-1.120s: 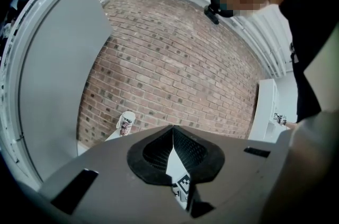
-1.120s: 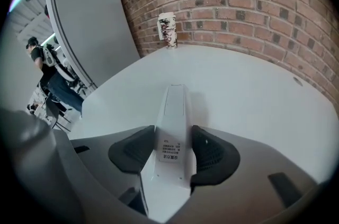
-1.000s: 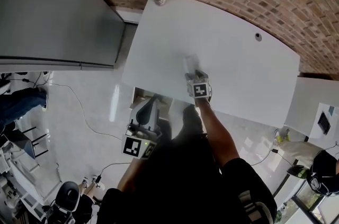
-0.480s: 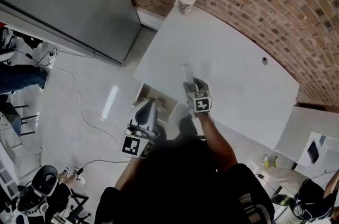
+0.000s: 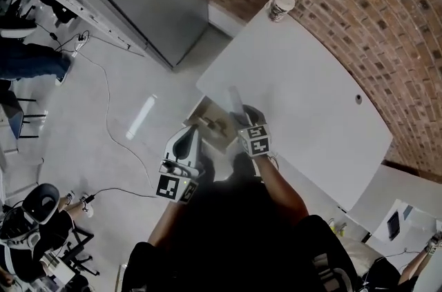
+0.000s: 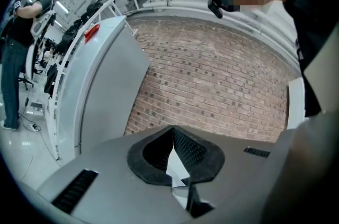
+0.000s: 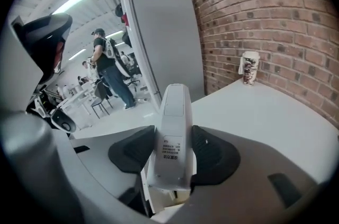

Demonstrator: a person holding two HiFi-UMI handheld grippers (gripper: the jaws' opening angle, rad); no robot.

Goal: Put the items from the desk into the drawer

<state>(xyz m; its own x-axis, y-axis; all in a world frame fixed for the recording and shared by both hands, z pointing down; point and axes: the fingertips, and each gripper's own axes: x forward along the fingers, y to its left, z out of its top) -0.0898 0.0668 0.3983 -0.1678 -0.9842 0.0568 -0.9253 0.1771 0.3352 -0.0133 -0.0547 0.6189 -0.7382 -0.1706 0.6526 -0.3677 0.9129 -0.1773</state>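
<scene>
Your right gripper (image 7: 172, 139) is clamped on 1 white remote control (image 7: 175, 101), its 2 pads pressing the long sides. The remote stands up out of the jaws with its back towards the camera. The small label there is too fine to read, and its lower end is hidden behind the gripper body. In the head view the same remote (image 5: 233, 99) is only a pale blur ahead of your right gripper (image 5: 242, 115), raised at the near edge of the white desk (image 5: 304, 90).

Your left gripper (image 6: 172, 130) has its jaws shut tip to tip with nothing between them. Through the slit below the tips you see only a scrap of something white that you cannot identify.

1 drawer (image 5: 207, 119) stands open just below and between the 2 grippers, with your left gripper (image 5: 188, 137) beside it. Both grippers cover part of it, and something brownish inside is too small to name.

1 patterned cup (image 7: 250, 67) stands well ahead of your right gripper, to its right, at the desk's far corner against the brick wall (image 7: 275, 11). 1 grey cabinet (image 7: 164, 37) rises ahead, left of the cup, with 1 person (image 7: 108, 72) standing further left
</scene>
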